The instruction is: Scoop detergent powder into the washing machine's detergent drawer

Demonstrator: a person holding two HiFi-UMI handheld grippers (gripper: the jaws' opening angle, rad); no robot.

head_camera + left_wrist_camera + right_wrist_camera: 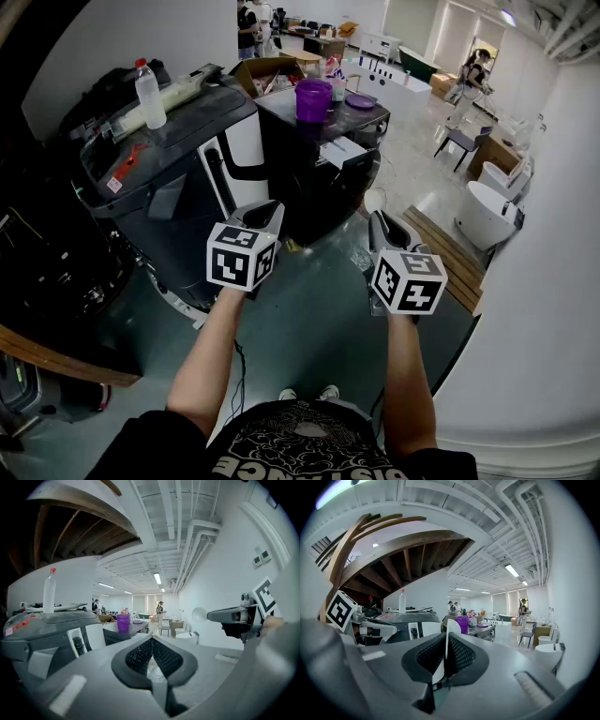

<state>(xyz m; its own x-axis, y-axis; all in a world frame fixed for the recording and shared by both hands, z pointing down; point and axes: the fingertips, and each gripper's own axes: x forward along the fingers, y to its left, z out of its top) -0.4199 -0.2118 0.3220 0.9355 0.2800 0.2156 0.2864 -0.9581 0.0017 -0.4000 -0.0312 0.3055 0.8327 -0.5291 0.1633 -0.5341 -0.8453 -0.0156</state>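
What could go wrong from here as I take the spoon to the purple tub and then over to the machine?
1. The right gripper pinches the white spoon only by its thin handle. Loaded with powder, it may twist and spill.
2. The plastic bottle stands upright on top of the washing machine. A sweep there could topple it.
3. The purple tub sits on a separate table, so powder could drop along the carry.
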